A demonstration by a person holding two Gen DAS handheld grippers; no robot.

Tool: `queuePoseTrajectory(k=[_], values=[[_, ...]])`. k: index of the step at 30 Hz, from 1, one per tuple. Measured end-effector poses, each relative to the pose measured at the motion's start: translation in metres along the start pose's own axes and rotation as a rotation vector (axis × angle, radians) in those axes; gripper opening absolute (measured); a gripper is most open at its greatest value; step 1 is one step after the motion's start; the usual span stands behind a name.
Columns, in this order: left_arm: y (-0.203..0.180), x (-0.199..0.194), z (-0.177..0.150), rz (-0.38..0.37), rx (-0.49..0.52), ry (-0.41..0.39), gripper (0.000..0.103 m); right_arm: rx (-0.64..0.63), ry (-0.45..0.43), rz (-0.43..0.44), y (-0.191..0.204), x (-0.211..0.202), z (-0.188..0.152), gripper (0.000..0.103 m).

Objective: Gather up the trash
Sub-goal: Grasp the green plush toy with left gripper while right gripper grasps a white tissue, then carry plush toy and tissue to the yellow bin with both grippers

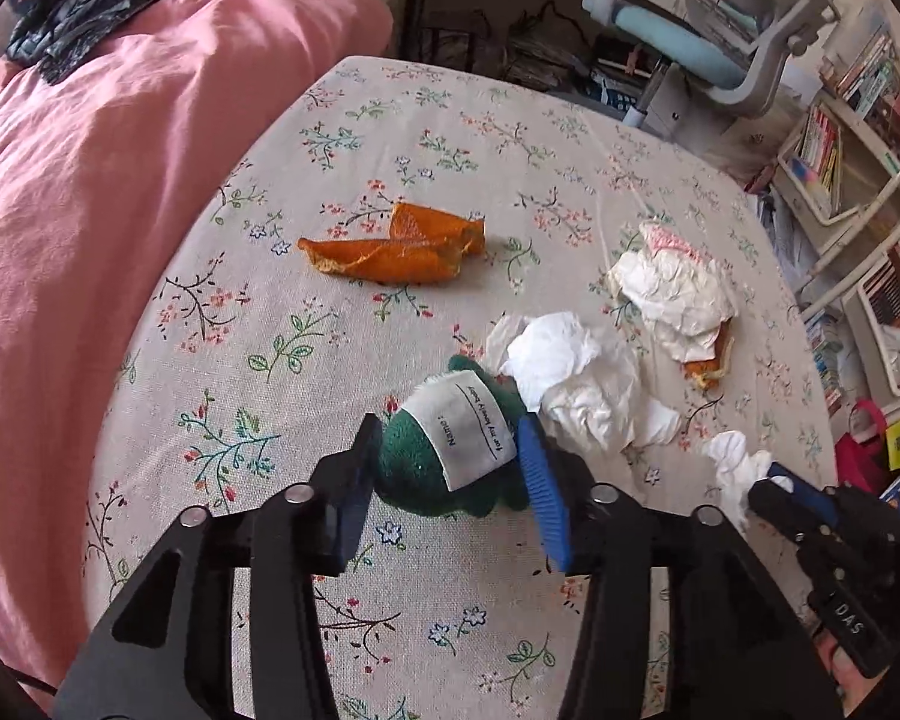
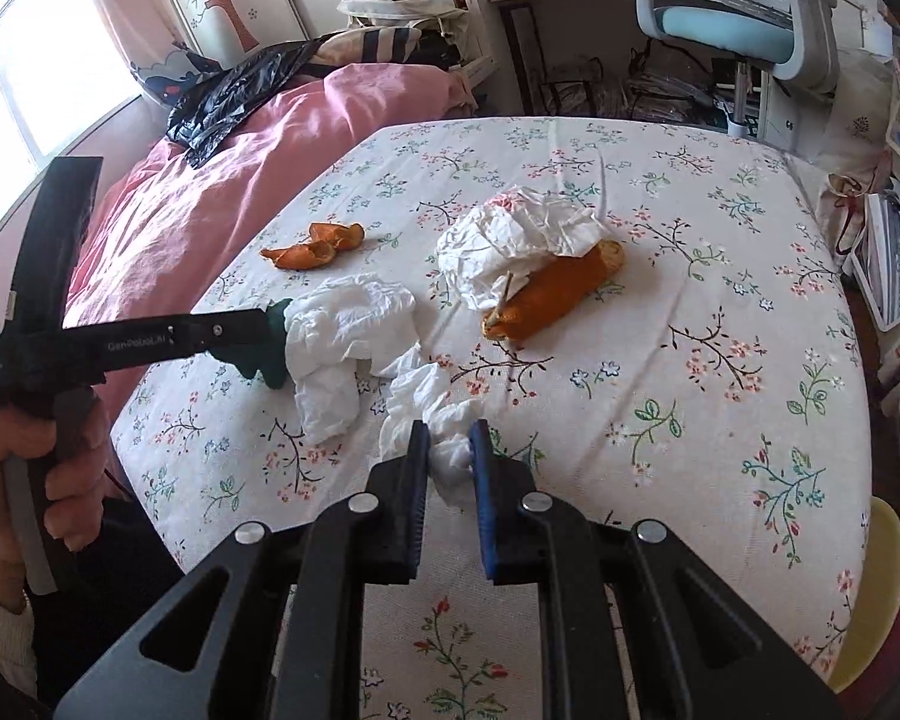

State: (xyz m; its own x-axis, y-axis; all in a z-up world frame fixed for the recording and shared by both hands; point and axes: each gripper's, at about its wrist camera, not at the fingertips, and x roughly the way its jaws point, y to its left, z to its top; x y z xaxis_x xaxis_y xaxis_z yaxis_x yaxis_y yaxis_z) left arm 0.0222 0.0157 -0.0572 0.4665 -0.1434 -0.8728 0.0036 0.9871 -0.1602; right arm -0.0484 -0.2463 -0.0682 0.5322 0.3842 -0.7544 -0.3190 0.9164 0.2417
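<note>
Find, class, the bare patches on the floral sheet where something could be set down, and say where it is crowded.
Free: the stretch of floral sheet right of the paper-wrapped orange item, toward the bed edge; also the strip between the orange peel and the pink duvet. Crowded: the centre, where the crumpled tissues, green plush toy and both grippers meet.

Open floral bed right of the wrapped peel. Crumpled tissue and orange peel crowd the centre. Pink duvet walls the left edge.
</note>
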Motion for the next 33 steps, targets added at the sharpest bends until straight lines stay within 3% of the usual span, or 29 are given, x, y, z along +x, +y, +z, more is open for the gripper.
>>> queuePoseTrajectory(k=[4,6,10,15,20,33], values=[[-0.010,0.011,-0.002,0.005,0.021,-0.001,0.048,-0.021,0.017,-0.006,0.003,0.003,-0.002,0.015],[-0.009,0.008,-0.001,-0.010,0.011,-0.029,0.028,-0.022,0.014,-0.002,0.004,0.002,-0.002,0.015],[-0.001,-0.017,0.003,0.038,-0.017,-0.139,0.023,-0.013,-0.015,-0.003,-0.001,-0.008,-0.001,0.015],[-0.004,-0.037,0.004,-0.012,-0.033,-0.227,0.022,0.009,-0.051,-0.019,-0.011,-0.019,-0.003,0.015],[-0.048,-0.053,-0.002,-0.099,0.087,-0.298,0.023,0.064,-0.124,-0.076,-0.035,-0.046,-0.005,0.015],[-0.172,-0.052,-0.046,-0.171,0.329,-0.272,0.023,0.218,-0.215,-0.253,-0.107,-0.102,-0.039,0.015]])
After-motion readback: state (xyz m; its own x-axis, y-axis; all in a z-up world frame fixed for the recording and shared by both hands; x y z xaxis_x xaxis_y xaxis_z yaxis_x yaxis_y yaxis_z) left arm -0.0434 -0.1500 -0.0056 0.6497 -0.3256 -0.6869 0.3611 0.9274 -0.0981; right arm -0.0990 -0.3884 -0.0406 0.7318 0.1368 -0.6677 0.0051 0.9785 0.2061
